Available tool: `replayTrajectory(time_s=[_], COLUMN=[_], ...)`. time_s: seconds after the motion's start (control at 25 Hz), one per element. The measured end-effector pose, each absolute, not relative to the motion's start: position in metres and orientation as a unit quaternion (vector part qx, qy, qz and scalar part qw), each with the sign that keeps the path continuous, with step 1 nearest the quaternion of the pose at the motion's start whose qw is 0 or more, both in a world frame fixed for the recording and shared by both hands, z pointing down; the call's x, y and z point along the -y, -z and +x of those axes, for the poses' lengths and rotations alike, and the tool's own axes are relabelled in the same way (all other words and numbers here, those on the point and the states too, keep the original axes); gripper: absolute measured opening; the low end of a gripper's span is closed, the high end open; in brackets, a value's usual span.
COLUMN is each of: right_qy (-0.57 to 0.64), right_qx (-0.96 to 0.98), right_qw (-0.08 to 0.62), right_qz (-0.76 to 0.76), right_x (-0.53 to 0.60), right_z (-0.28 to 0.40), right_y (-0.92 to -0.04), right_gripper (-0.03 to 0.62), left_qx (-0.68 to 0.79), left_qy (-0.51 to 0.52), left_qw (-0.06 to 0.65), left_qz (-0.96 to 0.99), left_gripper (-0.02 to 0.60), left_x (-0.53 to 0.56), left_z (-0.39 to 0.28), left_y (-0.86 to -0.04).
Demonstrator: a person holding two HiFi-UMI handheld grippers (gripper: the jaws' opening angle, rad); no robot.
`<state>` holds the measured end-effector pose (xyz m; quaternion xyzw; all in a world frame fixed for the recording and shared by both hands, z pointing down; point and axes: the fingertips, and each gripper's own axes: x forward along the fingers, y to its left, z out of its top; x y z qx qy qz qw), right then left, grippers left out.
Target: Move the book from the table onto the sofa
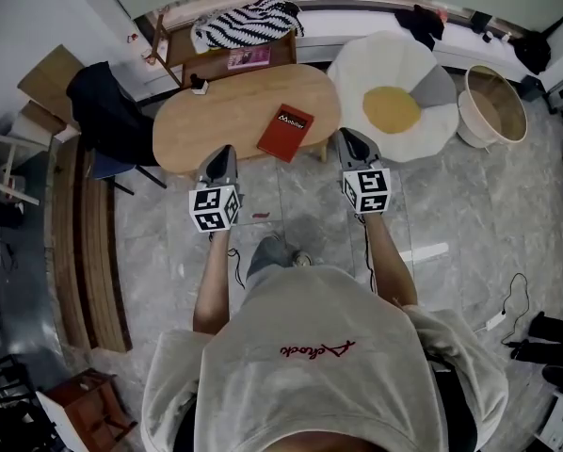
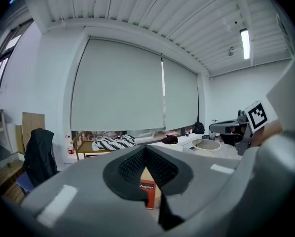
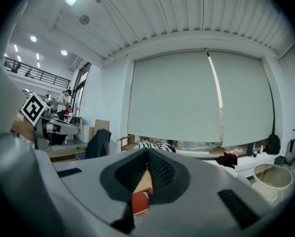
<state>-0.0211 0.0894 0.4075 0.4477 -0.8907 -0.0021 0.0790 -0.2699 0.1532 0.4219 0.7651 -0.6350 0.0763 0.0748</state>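
Observation:
A red book (image 1: 286,132) lies flat on the oval wooden table (image 1: 216,111), near its front right edge. My left gripper (image 1: 225,150) hangs at the table's front edge, left of the book, shut and empty. To the book's right, level with the table's end, my right gripper (image 1: 342,135) is also shut with nothing in it. In the left gripper view the book (image 2: 147,190) shows through the gap below the closed left gripper (image 2: 145,148). The right gripper view has the book (image 3: 140,201) under the closed right gripper (image 3: 147,151).
A fried-egg-shaped white cushion seat (image 1: 394,92) sits right of the table. Behind the table a wooden bench (image 1: 230,55) carries a zebra-striped throw (image 1: 249,22). A chair draped with a dark jacket (image 1: 107,111) stands left, a round basket (image 1: 493,106) far right.

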Motion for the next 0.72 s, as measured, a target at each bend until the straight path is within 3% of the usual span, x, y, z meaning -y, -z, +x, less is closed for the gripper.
replayTrajectory(time_s=[0.72], right_qy=[0.026], right_qx=[0.897], right_qw=[0.088], right_qz=[0.433], right_x=[-0.003], right_z=[-0.080], right_y=[-0.401], right_gripper=[0.009], left_qx=[0.637], left_qy=[-0.062], left_qw=[0.074], left_qz=[0.764], left_gripper=[0.009], left_x=[-0.067], left_z=[-0.322], left_y=[-0.427])
